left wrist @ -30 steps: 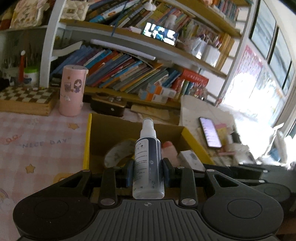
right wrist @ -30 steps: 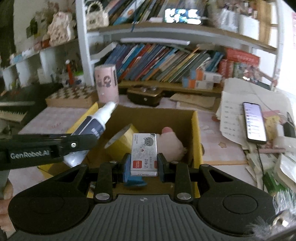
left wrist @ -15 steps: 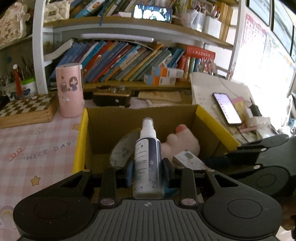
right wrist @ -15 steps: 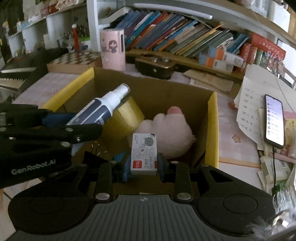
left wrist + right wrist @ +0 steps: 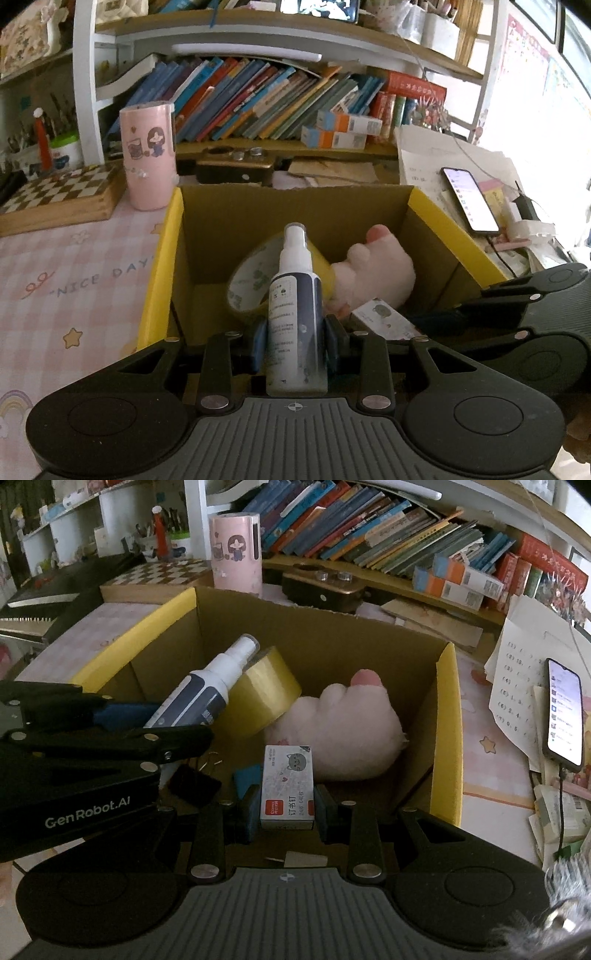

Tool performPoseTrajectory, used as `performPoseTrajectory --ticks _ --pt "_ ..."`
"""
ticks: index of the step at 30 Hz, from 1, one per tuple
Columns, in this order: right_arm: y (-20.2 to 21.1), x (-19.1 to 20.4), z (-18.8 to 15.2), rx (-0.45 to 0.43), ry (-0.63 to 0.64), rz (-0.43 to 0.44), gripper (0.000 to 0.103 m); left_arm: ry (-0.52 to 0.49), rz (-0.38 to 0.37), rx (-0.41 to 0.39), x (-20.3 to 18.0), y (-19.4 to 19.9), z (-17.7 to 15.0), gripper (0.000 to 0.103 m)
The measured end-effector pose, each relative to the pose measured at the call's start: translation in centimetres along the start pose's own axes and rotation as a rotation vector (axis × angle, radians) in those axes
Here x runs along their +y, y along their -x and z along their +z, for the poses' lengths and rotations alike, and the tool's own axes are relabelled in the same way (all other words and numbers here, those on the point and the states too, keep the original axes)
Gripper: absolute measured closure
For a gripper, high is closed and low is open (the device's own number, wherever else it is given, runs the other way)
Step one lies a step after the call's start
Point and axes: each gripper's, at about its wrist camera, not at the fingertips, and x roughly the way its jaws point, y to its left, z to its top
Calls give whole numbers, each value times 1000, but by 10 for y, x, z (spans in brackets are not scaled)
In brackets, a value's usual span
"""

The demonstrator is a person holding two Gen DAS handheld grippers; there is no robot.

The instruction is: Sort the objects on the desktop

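Observation:
My left gripper [image 5: 294, 341] is shut on a small spray bottle [image 5: 296, 317] with a white nozzle and dark label, held over the near part of an open cardboard box [image 5: 164, 258] with yellow-edged flaps. The bottle also shows in the right wrist view [image 5: 207, 686]. My right gripper [image 5: 287, 812] is shut on a small staples box [image 5: 288, 786] with a cat drawing, held low inside the cardboard box [image 5: 448, 716]. Inside lie a yellow tape roll [image 5: 264, 696], a pink plush toy [image 5: 343, 731] and a black binder clip [image 5: 194, 782].
A pink cylinder holder [image 5: 147, 155] and a checkered board [image 5: 55, 194] stand behind the box on the left. A phone [image 5: 467, 199] lies on papers to the right. A dark wooden box [image 5: 236, 166] and bookshelves stand behind. A pink checked mat [image 5: 55, 273] covers the desk.
Both grippers have moved forward and down over the box with their objects. The staples box now sits lower inside, near the plush toy.

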Motion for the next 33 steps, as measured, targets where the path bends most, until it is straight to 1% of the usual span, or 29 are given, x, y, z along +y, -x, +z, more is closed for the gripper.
performPoseTrajectory --ticks 4,5,6,7,8,10,11,12,14,15,16,18,19,21,23,26,30,33 --pt "0 1 0 1 0 -2 74 5 10 2 -1 1 1 69" --pt "1 1 1 -2 -1 -5 73 7 15 -3 -1 3 1 68" --pt "2 1 1 -8 -4 -5 72 12 13 -8 -1 5 1 64" --pt "4 1 0 -14 -5 -4 69 16 7 -14 -1 7 2 62" --pt "6 2 0 -23 -6 -2 65 19 0 -24 -2 9 3 55" --pt "13 3 -1 -49 -8 2 58 14 2 -52 -5 16 5 38" --pt "17 4 -2 -62 -6 0 56 10 13 -71 -7 20 6 25" --pt "22 5 -3 -76 -5 -4 56 8 11 -86 -8 24 6 22" --pt "31 7 -5 -106 -10 -10 54 9 10 -108 -9 32 7 21" --pt "35 7 -6 -120 -12 -15 53 10 13 -119 -9 36 7 19" --pt "40 8 -7 -137 -15 -22 51 10 16 -133 -10 40 7 17" --pt "50 11 -11 -173 -19 -41 45 22 25 -166 -9 51 4 10" --pt "56 12 -13 -194 -20 -56 41 29 32 -181 -9 56 3 9" --pt "66 15 -18 -231 -18 -83 38 46 46 -227 -5 70 -2 5" --pt "77 20 -22 -271 -20 -115 30 69 55 -263 0 83 -6 2" --pt "93 26 -30 -325 -40 -154 26 94 67 -310 10 105 -15 0" --pt "112 35 -42 -379 -99 -204 21 109 95 -329 21 128 -29 0" --pt "125 46 -55 -398 -160 -233 18 134 93 -326 32 146 -41 0"
